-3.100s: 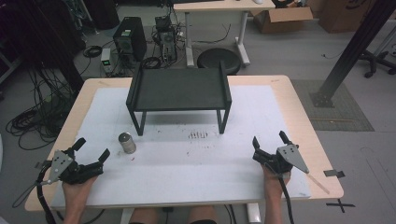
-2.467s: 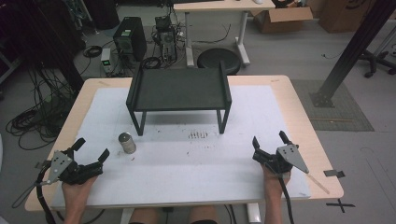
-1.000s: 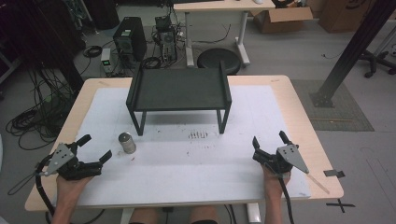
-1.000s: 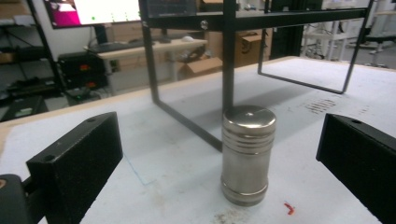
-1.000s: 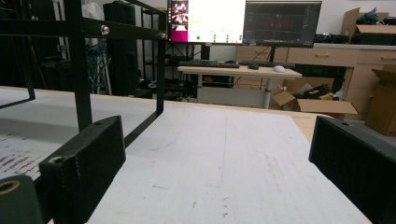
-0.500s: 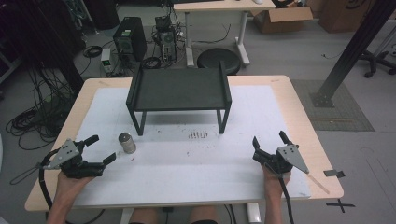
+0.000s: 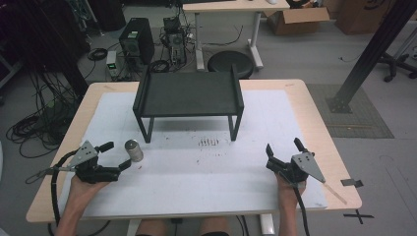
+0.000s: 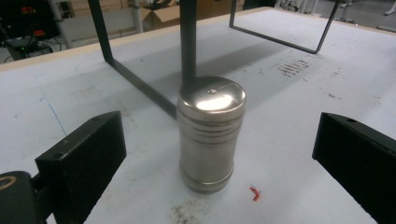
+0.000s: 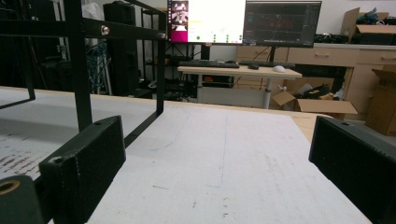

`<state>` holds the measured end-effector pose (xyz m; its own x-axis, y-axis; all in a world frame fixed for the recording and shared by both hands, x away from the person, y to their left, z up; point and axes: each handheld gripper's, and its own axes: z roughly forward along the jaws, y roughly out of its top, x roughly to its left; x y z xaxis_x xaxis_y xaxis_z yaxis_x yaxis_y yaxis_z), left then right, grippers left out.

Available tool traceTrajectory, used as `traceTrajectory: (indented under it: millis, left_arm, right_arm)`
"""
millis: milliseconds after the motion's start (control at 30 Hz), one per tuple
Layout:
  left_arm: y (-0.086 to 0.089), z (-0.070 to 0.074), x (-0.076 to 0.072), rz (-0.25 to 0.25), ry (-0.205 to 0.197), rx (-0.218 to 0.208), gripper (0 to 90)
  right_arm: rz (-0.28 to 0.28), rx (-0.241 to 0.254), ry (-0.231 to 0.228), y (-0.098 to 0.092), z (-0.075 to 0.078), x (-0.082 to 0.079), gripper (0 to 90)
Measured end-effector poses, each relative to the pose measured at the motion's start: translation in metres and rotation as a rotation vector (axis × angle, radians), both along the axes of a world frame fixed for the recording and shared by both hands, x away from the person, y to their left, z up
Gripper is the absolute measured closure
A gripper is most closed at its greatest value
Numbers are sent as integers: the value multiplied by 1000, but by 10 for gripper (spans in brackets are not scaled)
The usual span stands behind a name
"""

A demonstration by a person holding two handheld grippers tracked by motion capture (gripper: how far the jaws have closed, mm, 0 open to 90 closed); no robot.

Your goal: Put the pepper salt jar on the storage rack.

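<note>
Grey floor (image 7: 305, 59), cluttered cables (image 7: 34, 123)

On the table (image 7: 305, 98) in front of you, the rack (image 7: 189, 93) stands toward the far side, near the middle. The canister (image 7: 133, 150) stands upright on the table before the rack's left front leg, a little to its left and apart from it. Your left gripper (image 7: 115, 157) sits at the near left, its fingers (image 7: 105, 146) spread on either side of the canister without touching it; in the left gripper view the canister (image 8: 211, 133) stands between the fingers (image 8: 81, 158), with the rack's legs behind it. Your right gripper (image 7: 285, 150) rests at the near right, well apart from the canister, with bare table between its fingers (image 9: 84, 163).
</note>
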<state>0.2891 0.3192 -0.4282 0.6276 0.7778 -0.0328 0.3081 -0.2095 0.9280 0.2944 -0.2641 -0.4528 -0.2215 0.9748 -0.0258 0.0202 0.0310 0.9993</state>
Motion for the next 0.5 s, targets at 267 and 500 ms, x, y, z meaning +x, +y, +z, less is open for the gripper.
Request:
traceTrajectory:
  millis: [267, 500]
  left_arm:
    - [-10, -1, 11, 13, 34, 34, 45]
    - [-17, -4, 19, 33, 82, 48, 73]
  right_arm:
    - [0, -2, 0, 0, 0, 0, 33]
    - [0, -1, 0, 0, 0, 0, 33]
